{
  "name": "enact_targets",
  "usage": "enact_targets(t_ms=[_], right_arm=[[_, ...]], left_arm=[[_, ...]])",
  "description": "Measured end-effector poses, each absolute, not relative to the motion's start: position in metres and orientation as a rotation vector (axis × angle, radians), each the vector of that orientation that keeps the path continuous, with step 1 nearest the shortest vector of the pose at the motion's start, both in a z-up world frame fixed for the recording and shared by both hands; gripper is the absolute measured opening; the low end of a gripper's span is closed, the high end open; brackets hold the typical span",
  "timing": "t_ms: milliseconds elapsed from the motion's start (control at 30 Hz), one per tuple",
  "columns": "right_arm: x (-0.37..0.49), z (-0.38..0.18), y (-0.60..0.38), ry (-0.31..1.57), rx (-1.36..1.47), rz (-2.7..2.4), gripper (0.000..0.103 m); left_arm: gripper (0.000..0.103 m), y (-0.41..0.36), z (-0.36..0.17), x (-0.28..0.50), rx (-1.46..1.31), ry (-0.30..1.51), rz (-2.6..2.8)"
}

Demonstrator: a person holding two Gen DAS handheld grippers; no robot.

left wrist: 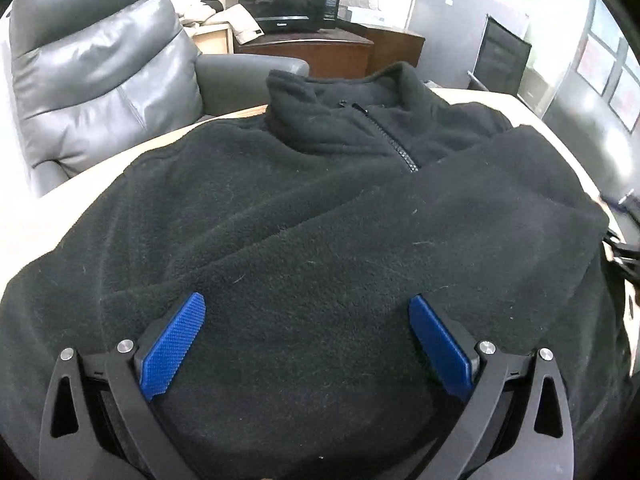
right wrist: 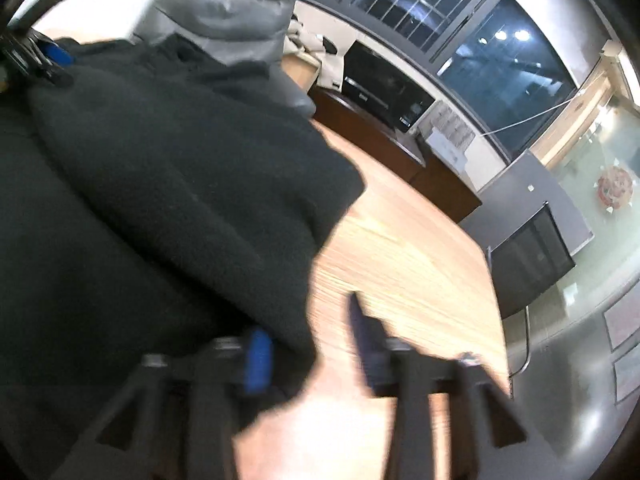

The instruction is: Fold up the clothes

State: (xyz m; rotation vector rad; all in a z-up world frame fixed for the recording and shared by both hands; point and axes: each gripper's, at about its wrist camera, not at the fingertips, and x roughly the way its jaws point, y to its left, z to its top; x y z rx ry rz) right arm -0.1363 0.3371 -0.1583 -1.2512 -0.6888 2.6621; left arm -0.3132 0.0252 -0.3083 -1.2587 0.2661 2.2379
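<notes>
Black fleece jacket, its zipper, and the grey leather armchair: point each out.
black fleece jacket (left wrist: 280, 220): left wrist view, chest panel.
zipper (left wrist: 394, 140): left wrist view, middle of the teeth.
grey leather armchair (left wrist: 100, 68): left wrist view, backrest cushion.

It looks like an office lounge. A grey leather armchair, a television on a dark wooden cabinet, and framed wall pictures show it.

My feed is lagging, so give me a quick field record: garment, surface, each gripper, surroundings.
garment: black fleece zip-collar jacket, lying front up, one sleeve folded across the chest
zipper: closed at the collar
surface: light wooden table
left gripper: open, blue pads over the jacket's lower part, gripping nothing
right gripper: open, at the jacket's right edge, view motion-blurred
surroundings: grey leather armchair behind the table, black monitor further back
</notes>
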Motion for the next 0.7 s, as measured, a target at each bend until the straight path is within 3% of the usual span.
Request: enact_targets(t_ms=[67, 167, 267, 333, 433, 533, 600, 700], right_arm=[[-0.123, -0.131, 0.351, -0.565, -1.255, 2.787, 0.079], [-0.136, -0.082, 0.373, -0.191, -1.349, 3.091, 0.082], [-0.201, -0.086, 0.377, -0.029, -1.584, 3.172, 0.083], [-0.258, -0.118, 0.383, -0.024, -1.834, 3.060, 0.082], [-0.316, -0.165, 0.390, -0.092, -1.996, 2.879, 0.064], [-0.334, -0.173, 0.398, -0.159, -1.846, 2.861, 0.064], [-0.337, -0.173, 0.398, -0.211, -1.754, 2.820, 0.071], [-0.329, -0.158, 0.373, -0.376, -1.655, 2.778, 0.073]], left_arm=[[0.103, 0.025, -0.304, -0.311, -1.272, 0.262, 2.204], [0.103, 0.024, -0.301, -0.302, -1.266, 0.255, 2.158], [0.103, 0.028, -0.299, -0.293, -1.247, 0.313, 2.175], [0.103, 0.031, -0.299, -0.291, -1.246, 0.304, 2.191], [0.103, 0.030, -0.299, -0.292, -1.240, 0.275, 2.206], [0.103, 0.031, -0.300, -0.288, -1.213, 0.280, 2.226], [0.103, 0.030, -0.300, -0.286, -1.201, 0.277, 2.237], [0.103, 0.023, -0.294, -0.282, -1.209, 0.204, 2.257]])
